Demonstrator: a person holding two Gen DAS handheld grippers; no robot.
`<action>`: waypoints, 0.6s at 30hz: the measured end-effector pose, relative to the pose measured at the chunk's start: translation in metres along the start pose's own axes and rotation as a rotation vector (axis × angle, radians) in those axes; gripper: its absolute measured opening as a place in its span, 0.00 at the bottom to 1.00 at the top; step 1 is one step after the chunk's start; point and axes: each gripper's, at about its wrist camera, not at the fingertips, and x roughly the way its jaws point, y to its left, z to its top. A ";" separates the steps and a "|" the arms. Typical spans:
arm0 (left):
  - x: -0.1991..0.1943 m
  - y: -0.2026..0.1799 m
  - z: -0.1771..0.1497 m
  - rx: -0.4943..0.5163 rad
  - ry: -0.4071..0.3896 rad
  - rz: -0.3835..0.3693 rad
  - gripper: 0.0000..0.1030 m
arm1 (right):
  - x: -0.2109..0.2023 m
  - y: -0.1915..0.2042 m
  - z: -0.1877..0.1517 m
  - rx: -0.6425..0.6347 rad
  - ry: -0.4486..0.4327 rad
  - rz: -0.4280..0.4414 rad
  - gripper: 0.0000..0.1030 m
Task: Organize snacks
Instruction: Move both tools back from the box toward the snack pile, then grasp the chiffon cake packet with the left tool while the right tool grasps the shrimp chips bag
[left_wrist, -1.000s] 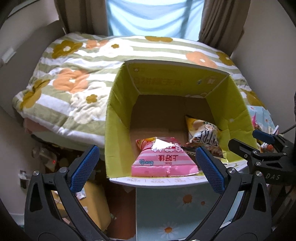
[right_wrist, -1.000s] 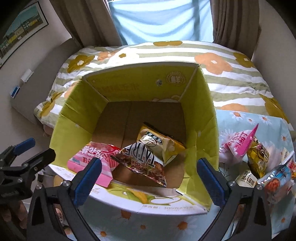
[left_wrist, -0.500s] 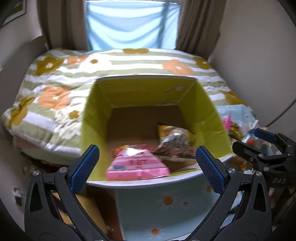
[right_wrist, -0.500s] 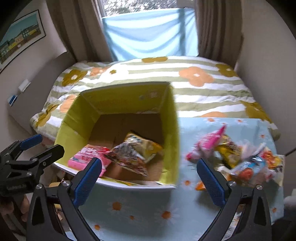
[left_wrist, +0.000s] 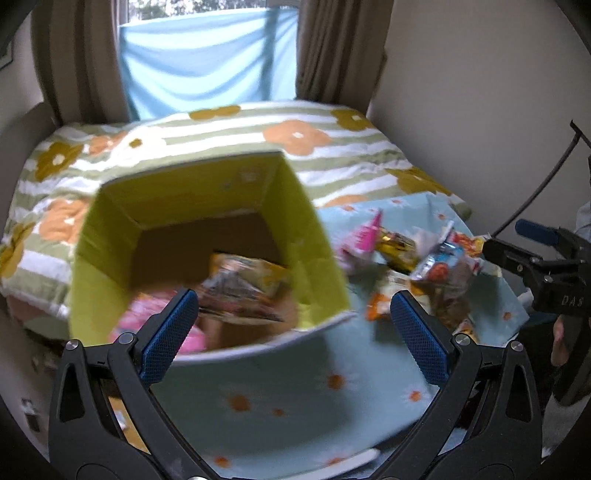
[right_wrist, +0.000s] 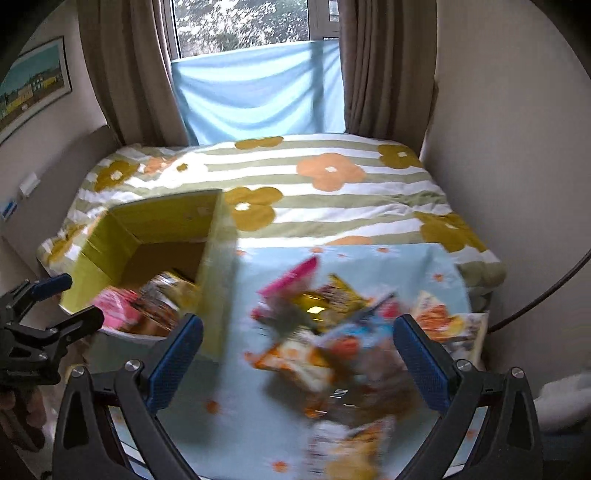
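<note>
Snacks (right_wrist: 332, 339) under right tool (right_wrist: 297, 354), spread wide, empty; left tool (left_wrist: 291, 328) likewise.

My left tongs (left_wrist: 290, 325): two black skeletal arms with triangular cut-outs, silver screw heads at the joints, and blue cross-hatched pads (left_wrist: 166, 334) on the fingertips. My right tongs (right_wrist: 297, 349): same black frame, silver screws and blue textured pads (right_wrist: 421, 360). Seen from the left, the right unit bears pale lettering "DAS", a blue tip and a thin black cable (left_wrist: 546, 184).
</note>
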 end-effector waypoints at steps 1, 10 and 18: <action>0.004 -0.011 -0.003 -0.004 0.014 -0.009 1.00 | -0.001 -0.011 -0.001 -0.011 0.005 0.002 0.99; 0.045 -0.110 -0.021 -0.019 0.105 0.003 1.00 | 0.007 -0.086 -0.020 -0.144 0.029 0.041 0.99; 0.086 -0.157 -0.031 0.013 0.163 0.069 1.00 | 0.047 -0.108 -0.036 -0.243 0.119 0.112 0.99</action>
